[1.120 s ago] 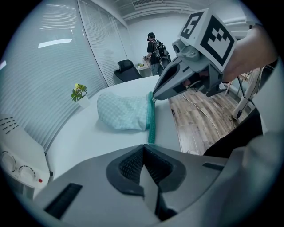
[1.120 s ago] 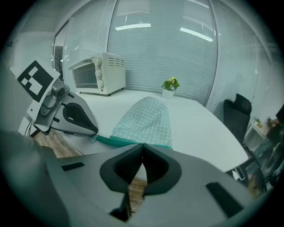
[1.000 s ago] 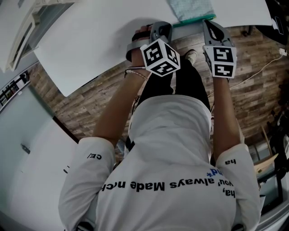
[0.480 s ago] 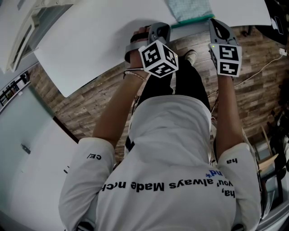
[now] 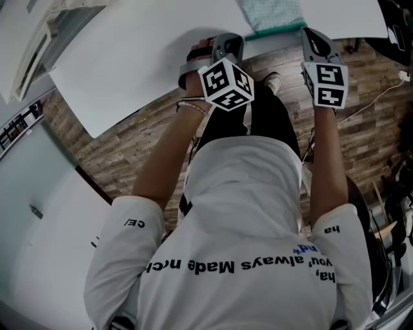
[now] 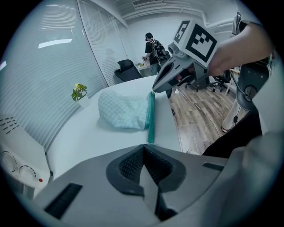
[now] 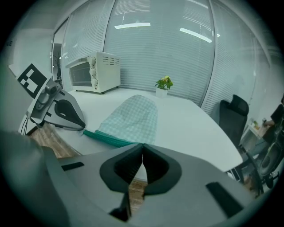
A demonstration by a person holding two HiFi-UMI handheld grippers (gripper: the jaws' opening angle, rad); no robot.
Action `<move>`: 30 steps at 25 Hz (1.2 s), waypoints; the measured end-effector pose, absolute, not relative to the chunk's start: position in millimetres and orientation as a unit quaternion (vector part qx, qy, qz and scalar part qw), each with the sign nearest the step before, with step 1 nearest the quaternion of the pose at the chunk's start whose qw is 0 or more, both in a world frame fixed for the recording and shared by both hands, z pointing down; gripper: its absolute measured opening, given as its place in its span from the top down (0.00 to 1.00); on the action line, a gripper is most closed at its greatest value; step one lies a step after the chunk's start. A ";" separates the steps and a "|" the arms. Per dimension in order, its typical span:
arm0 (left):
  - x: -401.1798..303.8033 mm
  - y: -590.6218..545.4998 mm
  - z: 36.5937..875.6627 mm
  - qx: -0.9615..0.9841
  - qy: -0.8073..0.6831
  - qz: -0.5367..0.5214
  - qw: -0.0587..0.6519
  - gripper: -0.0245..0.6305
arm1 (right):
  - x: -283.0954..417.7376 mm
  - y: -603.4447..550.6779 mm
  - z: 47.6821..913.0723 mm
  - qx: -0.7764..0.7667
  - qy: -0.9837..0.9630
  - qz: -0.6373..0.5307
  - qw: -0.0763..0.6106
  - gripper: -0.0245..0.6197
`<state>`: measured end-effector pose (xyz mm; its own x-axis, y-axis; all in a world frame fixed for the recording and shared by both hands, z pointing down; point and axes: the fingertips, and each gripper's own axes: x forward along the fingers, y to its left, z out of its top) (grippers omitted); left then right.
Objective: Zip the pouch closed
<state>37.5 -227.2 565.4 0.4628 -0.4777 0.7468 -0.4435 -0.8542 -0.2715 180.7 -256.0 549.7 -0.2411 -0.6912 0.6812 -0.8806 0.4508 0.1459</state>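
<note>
The pouch [image 5: 271,13] is pale teal checked fabric with a green zipper edge [image 6: 151,116]. It lies on the white table [image 5: 142,51] with the zipper along the near edge. My left gripper [image 6: 143,146] is shut with nothing between its jaws, its tips just short of the zipper's near end. My right gripper [image 7: 142,144] is also shut and empty, held near the table edge beside the zipper's other end. The pouch [image 7: 133,116] lies just beyond its tips. In the head view the left gripper [image 5: 222,42] and right gripper [image 5: 311,37] flank the pouch.
A white toaster oven [image 7: 93,71] stands at the table's far side, and a small potted plant [image 7: 163,84] sits by the window blinds. Wood floor [image 5: 361,122] lies below the table edge. An office chair [image 7: 230,115] and a distant person [image 6: 153,44] are beyond the table.
My right gripper has shifted a little to the right along the table edge, away from the pouch. The left gripper has barely moved.
</note>
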 end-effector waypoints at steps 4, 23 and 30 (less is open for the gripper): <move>37.7 -227.7 566.0 -0.856 0.266 -0.443 0.004 0.93 | 181.7 -255.5 550.6 0.500 -0.784 0.146 0.339 0.93; 38.0 -246.4 391.5 -0.919 0.331 -0.189 -0.096 0.93 | 170.4 -229.0 416.3 0.501 -0.823 0.143 0.225 0.95; 36.8 -227.1 312.3 -0.929 0.343 -0.091 -0.105 0.93 | 161.9 -201.7 338.2 0.494 -0.842 0.132 0.169 0.95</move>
